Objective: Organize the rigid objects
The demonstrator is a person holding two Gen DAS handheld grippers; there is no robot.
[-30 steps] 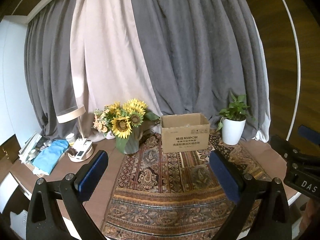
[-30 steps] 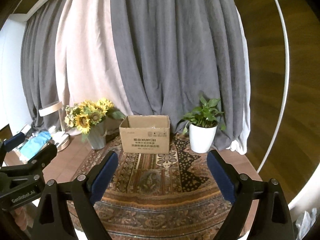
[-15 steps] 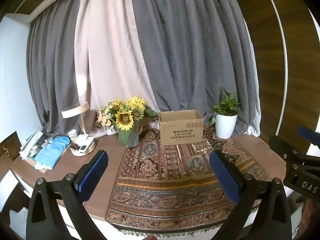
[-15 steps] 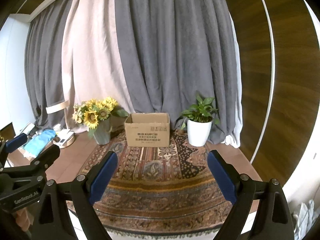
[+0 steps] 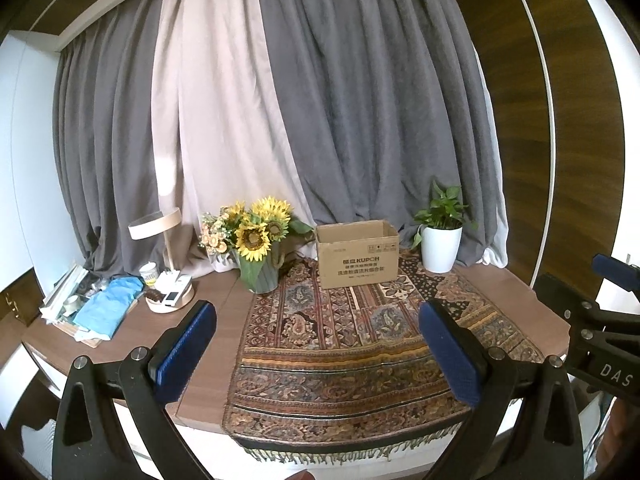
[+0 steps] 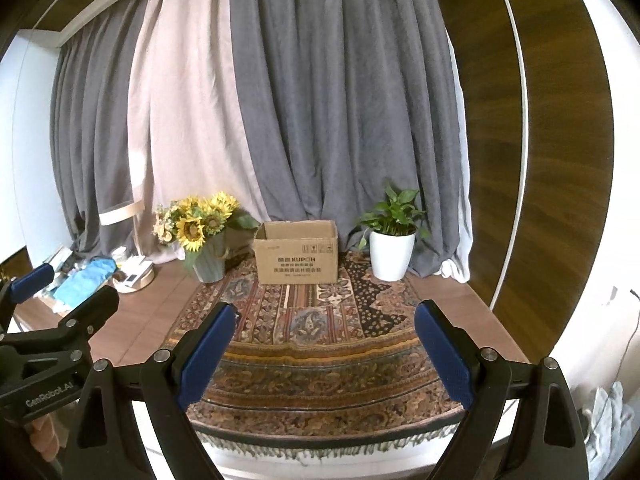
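Both grippers hang off the near edge of the table, side by side and pointing slightly down at it. The left gripper (image 5: 316, 344) has its blue pads spread wide with nothing between them, and the right gripper (image 6: 324, 344) is just as wide apart and just as empty. At the far end of the patterned rug (image 5: 340, 344) stands an open-topped cardboard box (image 5: 358, 254) — upright, printed side facing the cameras; what lies inside cannot be seen from this angle. A vase of sunflowers (image 5: 260, 248) sits just left of the box, a potted plant in a white pot (image 5: 440, 244) to its right. On the bare wooden tabletop (image 5: 144, 328) to the left are a lamp (image 5: 158, 226), a round tray of small items (image 5: 170, 300) — too small to make out — and a blue cloth (image 5: 106, 308).
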